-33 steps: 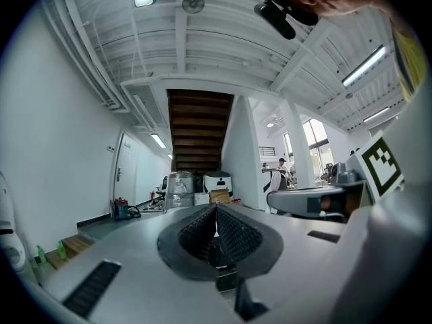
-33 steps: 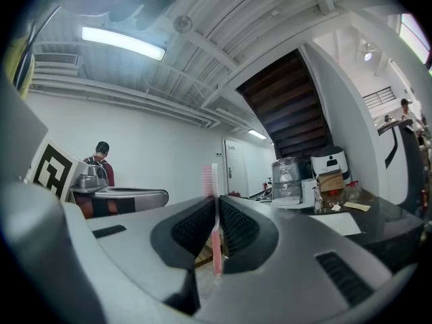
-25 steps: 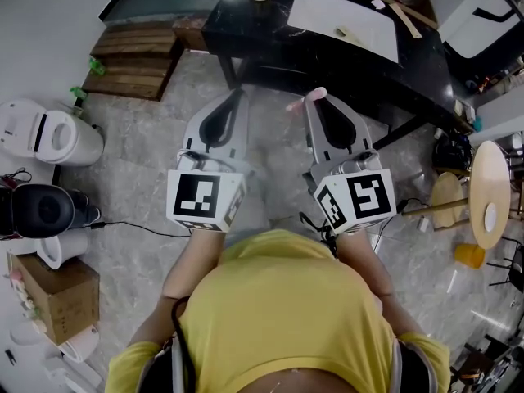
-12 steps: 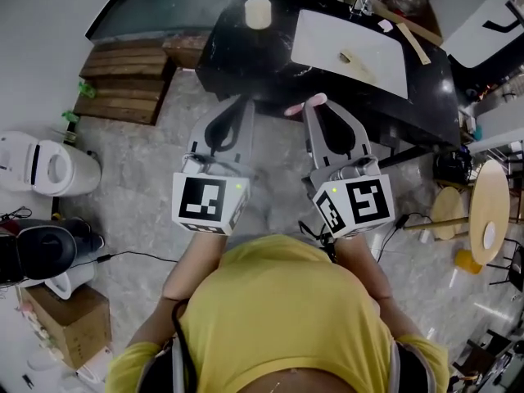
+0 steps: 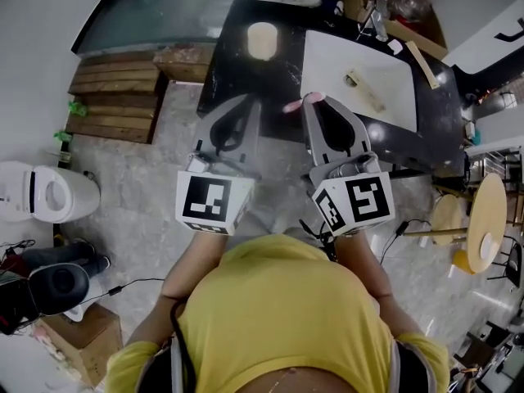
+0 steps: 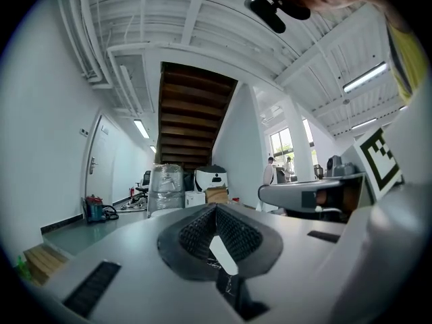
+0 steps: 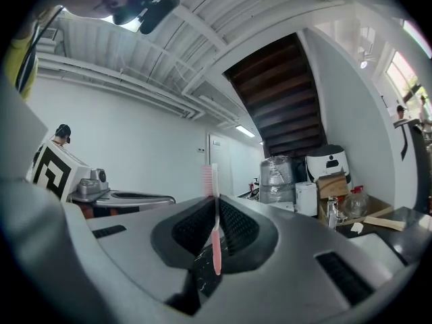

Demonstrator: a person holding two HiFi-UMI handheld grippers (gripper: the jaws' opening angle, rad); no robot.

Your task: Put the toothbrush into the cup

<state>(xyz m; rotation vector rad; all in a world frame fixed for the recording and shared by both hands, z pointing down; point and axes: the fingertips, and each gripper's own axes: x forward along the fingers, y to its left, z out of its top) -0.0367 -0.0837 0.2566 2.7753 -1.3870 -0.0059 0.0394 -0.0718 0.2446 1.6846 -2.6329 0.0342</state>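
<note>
Toothbrush [image 7: 216, 245], pink, held crosswise in the clenched jaws of the right gripper [image 5: 312, 99], gripped near mid-handle with the bristled head standing clear of the tips on one side and the handle end on the other. It appears light, stiff and smooth-surfaced, so it may pivot or slip in so narrow a pinch. A hold on the handle, away from the bristles, suits it best. The left gripper [image 5: 248, 99] has its jaws pressed together on nothing. The cup [image 5: 262, 39] stands ahead on the black table [image 5: 233, 64], well apart from both grippers.
</note>
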